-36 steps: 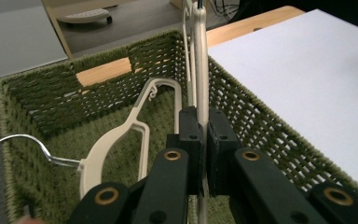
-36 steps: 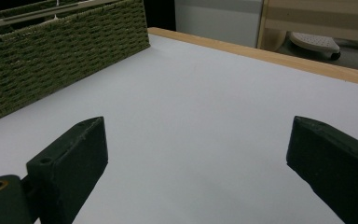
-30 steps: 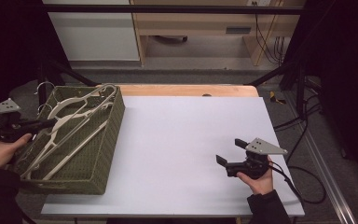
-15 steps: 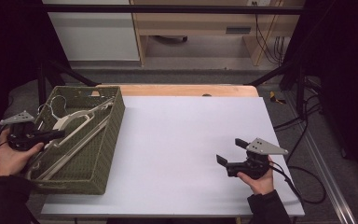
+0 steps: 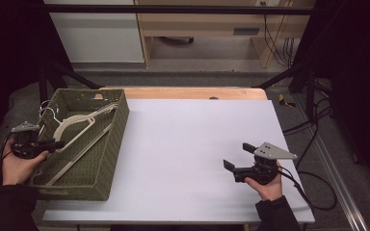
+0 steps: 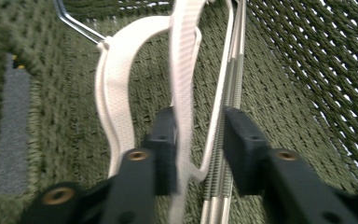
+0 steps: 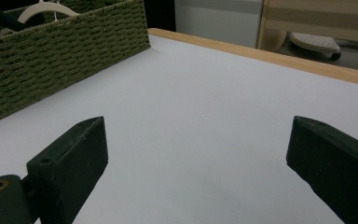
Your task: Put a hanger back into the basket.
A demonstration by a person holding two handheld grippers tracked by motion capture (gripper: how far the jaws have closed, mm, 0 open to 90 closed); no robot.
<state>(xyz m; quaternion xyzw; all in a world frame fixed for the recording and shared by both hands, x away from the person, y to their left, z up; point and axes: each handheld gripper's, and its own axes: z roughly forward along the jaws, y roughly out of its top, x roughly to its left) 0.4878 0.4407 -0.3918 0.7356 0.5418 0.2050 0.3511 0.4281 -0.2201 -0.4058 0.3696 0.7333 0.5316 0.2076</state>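
From the high view, the left gripper (image 5: pixel 53 143) reaches into a green woven rectangular basket (image 5: pixel 113 139) at the left edge of the white table (image 5: pixel 188 144), where cream plastic clothes hangers (image 5: pixel 77 126) lie slanted along the basket's length, their metal hooks toward the far left corner. The right gripper (image 5: pixel 236 161) rests near the table's right edge, well apart from the basket, its jaws spread and holding nothing. A wooden strip runs along the table's far edge.

In the left gripper view, the left gripper (image 6: pixel 198 144) has a cream hanger arm (image 6: pixel 182 84) running up between its two black jaws, with a ridged metal bar just beside the right jaw. The jaws have just been opening: a clear gap shows on the right side, though the left jaw looks close against the arm, and whether it still touches cannot be told. The basket's green weave (image 6: pixel 307 65) lies all around.

In the right gripper view, the right gripper (image 7: pixel 196 154) stands wide over the bare white tabletop, with the basket (image 7: pixel 65 60) at far left and the curve of a hanger (image 7: pixel 44 9) showing above its rim.

Judged from this, the hangers are down in the basket and the release is under way; what remains is to draw the left gripper clear. No brand, label or legible writing can be made out.
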